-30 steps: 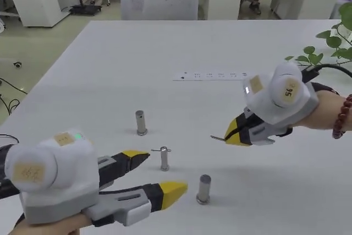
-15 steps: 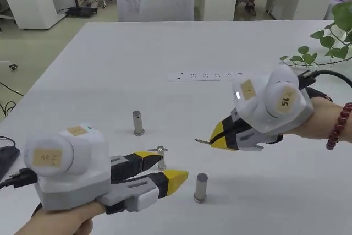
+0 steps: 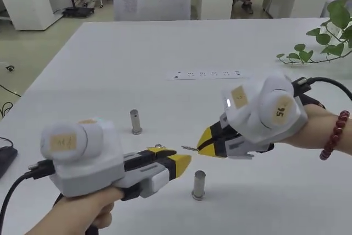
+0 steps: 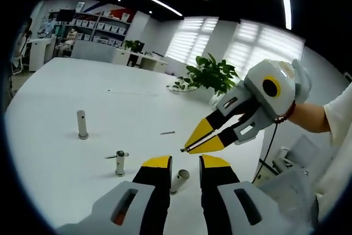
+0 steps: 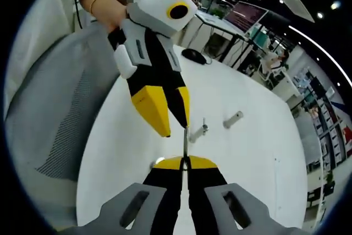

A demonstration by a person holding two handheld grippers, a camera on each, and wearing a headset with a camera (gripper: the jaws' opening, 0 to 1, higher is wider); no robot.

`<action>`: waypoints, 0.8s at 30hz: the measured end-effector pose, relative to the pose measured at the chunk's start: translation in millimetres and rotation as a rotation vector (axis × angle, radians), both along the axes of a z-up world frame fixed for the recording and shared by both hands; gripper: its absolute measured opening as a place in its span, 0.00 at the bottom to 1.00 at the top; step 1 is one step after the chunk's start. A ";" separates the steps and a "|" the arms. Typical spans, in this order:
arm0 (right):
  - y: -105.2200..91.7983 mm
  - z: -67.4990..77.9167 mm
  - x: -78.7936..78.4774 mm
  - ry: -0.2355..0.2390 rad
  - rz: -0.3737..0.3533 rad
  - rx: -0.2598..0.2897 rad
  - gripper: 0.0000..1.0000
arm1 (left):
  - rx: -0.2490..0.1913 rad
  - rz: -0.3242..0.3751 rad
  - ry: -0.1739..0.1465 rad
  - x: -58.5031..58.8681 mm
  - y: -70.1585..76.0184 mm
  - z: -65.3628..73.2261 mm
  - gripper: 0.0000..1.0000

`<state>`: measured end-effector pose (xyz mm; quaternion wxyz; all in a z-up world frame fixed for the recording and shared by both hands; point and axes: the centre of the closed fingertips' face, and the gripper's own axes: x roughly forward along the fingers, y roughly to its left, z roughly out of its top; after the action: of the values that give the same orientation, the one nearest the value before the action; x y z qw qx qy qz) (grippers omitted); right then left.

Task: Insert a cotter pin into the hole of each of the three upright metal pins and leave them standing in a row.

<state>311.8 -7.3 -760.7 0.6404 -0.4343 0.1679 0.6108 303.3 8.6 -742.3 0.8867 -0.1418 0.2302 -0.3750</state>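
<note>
Right gripper (image 3: 202, 146) pinching cotter pin (image 3: 190, 148) over white table (image 3: 165, 53), near left gripper (image 3: 179, 160), whose jaws are slightly parted, empty. Far pin (image 3: 135, 121) and near pin (image 3: 198, 184) upright, bare; middle pin (image 4: 120, 162) already cottered. Power strip (image 3: 209, 74), plant (image 3: 324, 37) beyond.

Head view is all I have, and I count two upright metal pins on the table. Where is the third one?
Observer: In the left gripper view the third metal pin stands upright with a cotter pin through its top.
Operator: Any spare one lying about?
Observer: Yes, a loose cotter pin lies flat on the table, apart from the pins.
Operator: And my left side, holding anything?
Observer: No, the left hand-held gripper has its jaws apart, gripping nothing.
</note>
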 end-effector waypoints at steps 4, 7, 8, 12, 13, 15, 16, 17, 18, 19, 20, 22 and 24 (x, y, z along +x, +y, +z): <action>3.0 0.5 -3.1 -0.003 0.005 0.009 0.04 | -0.023 0.006 0.024 0.5 -3.4 -0.1 0.17; 4.9 1.4 -5.2 -0.005 0.012 0.013 0.04 | -0.042 0.011 0.052 0.5 -5.2 -1.2 0.12; 5.2 1.5 -5.4 -0.005 0.013 0.014 0.04 | -0.043 0.014 0.053 0.7 -5.1 -1.2 0.11; 7.1 2.0 -8.4 -0.006 0.019 0.017 0.04 | -0.057 0.024 0.066 1.3 -4.5 -2.0 0.08; 7.3 2.1 -8.7 -0.006 0.019 0.017 0.04 | -0.058 0.026 0.068 1.5 -4.3 -2.4 0.07; 8.5 2.7 -9.8 -0.003 0.019 0.024 0.04 | -0.064 0.031 0.077 1.8 -3.6 -3.0 0.05; 8.8 2.7 -10.4 -0.002 0.020 0.024 0.04 | -0.067 0.037 0.086 1.9 -3.0 -3.8 0.04; 9.3 2.8 -11.0 -0.004 0.022 0.025 0.04 | -0.073 0.046 0.093 2.4 -2.2 -4.2 0.02; 9.7 2.7 -11.9 -0.002 0.023 0.025 0.04 | -0.083 0.052 0.104 2.7 -1.3 -4.9 0.02; 9.7 2.3 -12.5 0.001 0.023 0.023 0.04 | -0.099 0.054 0.117 2.1 -1.7 -4.7 0.01; 10.1 2.3 -12.6 -0.002 0.024 0.024 0.04 | -0.103 0.056 0.121 2.3 -1.4 -4.9 0.01; 10.4 1.9 -13.4 0.002 0.023 0.023 0.04 | -0.107 0.056 0.128 1.7 -1.0 -5.7 0.01; 10.6 1.7 -14.2 0.003 0.023 0.023 0.04 | -0.114 0.056 0.133 0.5 -1.4 -4.9 0.01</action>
<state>297.6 3.4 -759.0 0.6379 -0.4277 0.1569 0.6209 303.8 7.2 -747.2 0.8700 -0.2231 0.2629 -0.3524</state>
